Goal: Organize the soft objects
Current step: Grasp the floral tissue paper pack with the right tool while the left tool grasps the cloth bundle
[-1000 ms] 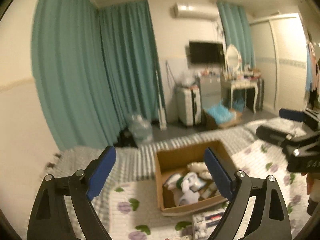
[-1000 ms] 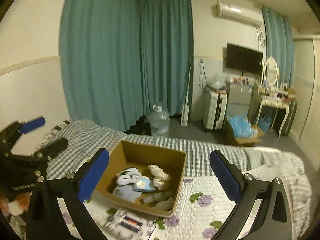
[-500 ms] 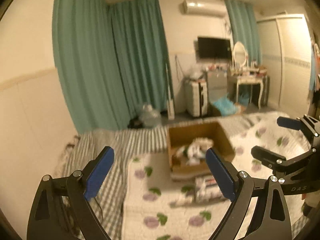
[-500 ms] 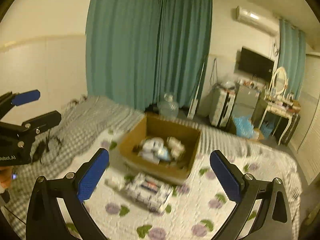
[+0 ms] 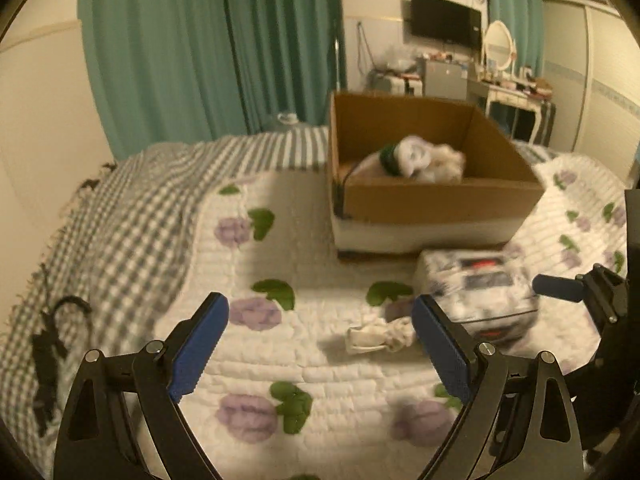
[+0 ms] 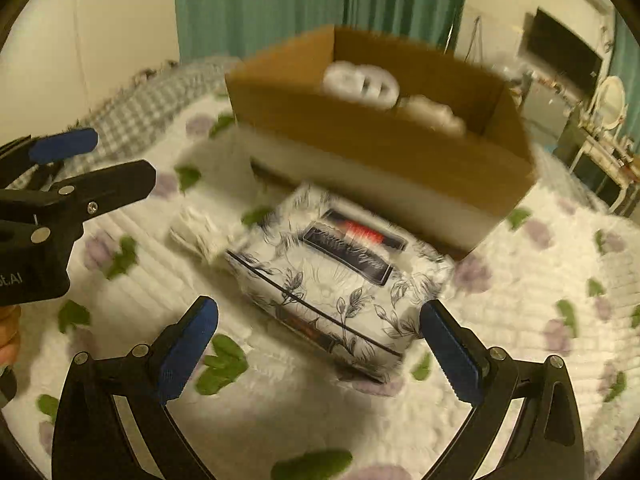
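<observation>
A brown cardboard box (image 5: pixel 436 200) (image 6: pixel 384 144) sits on the flowered quilt and holds several soft white items (image 5: pixel 416 158). In front of it lies a soft pack of tissues with a leaf print (image 6: pixel 340 280) (image 5: pixel 480 296). A small crumpled white cloth (image 5: pixel 380 334) (image 6: pixel 196 230) lies to the pack's left. My left gripper (image 5: pixel 320 352) is open and empty, low over the quilt, just short of the cloth. My right gripper (image 6: pixel 320 352) is open and empty, just short of the tissue pack.
A grey checked blanket (image 5: pixel 120 220) covers the bed's left side, with a black cable (image 5: pixel 52 340) on it. Teal curtains (image 5: pixel 208 48), a dressing table (image 5: pixel 516 92) and a wall television (image 5: pixel 444 20) stand beyond the bed.
Both grippers have dropped down and moved in close to the quilt. The box, tissue pack and cloth now fill the views. Both stay open.
</observation>
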A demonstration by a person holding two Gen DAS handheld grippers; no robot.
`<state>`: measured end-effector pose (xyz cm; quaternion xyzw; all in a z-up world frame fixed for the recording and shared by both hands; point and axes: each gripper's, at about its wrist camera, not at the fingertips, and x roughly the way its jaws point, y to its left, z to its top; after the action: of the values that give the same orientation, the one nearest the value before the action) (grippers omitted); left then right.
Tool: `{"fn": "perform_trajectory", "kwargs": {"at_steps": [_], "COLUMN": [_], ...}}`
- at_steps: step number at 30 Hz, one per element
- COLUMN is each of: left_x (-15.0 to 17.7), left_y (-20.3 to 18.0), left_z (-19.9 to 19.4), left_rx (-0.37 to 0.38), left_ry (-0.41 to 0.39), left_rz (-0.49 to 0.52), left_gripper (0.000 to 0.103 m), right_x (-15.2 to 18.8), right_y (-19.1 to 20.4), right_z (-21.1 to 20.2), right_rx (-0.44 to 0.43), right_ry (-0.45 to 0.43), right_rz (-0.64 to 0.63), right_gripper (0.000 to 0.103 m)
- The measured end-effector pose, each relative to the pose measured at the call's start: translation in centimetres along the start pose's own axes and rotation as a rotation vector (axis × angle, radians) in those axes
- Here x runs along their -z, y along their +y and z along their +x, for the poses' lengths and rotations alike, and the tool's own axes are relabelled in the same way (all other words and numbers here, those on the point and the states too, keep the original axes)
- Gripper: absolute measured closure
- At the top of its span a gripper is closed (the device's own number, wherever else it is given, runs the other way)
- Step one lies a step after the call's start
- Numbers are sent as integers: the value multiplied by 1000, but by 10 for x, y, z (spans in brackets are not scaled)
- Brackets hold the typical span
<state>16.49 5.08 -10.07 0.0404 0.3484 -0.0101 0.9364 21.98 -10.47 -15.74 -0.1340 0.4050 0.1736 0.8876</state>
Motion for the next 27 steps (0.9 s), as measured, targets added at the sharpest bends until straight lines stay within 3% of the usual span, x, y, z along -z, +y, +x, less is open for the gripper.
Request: {"fn": "perform_trajectory", "kwargs": {"at_steps": [5, 9, 11, 14, 19, 23, 27], "left_x": [16, 21, 24, 27, 28, 21, 17], "left_y": [3, 3, 2, -4, -17, -21, -22], "left_z": [32, 41, 40, 36, 35, 49, 71], "left_rx": [-16, 30, 51, 95, 149, 189, 174], "left_ry": [49, 76, 76, 73, 73, 96, 128], "left_rz": [41, 41, 46, 58, 90, 53, 17], "left_gripper": [9, 9, 9, 9, 9, 9, 11], "right_x": [6, 7, 6, 5, 5, 8, 10], "right_y": [0, -3, -5, -7, -17, -20, -26], "right_z": [26, 33, 35, 31, 16, 0, -12], "right_rx": [74, 95, 114, 140, 110, 110, 136], "right_ry": [13, 16, 17, -2, -37, -56, -63], "right_rz": [-21, -16, -13, -3, 37, 44, 55], "right_gripper": [1, 2, 5, 22, 38, 44, 46]}}
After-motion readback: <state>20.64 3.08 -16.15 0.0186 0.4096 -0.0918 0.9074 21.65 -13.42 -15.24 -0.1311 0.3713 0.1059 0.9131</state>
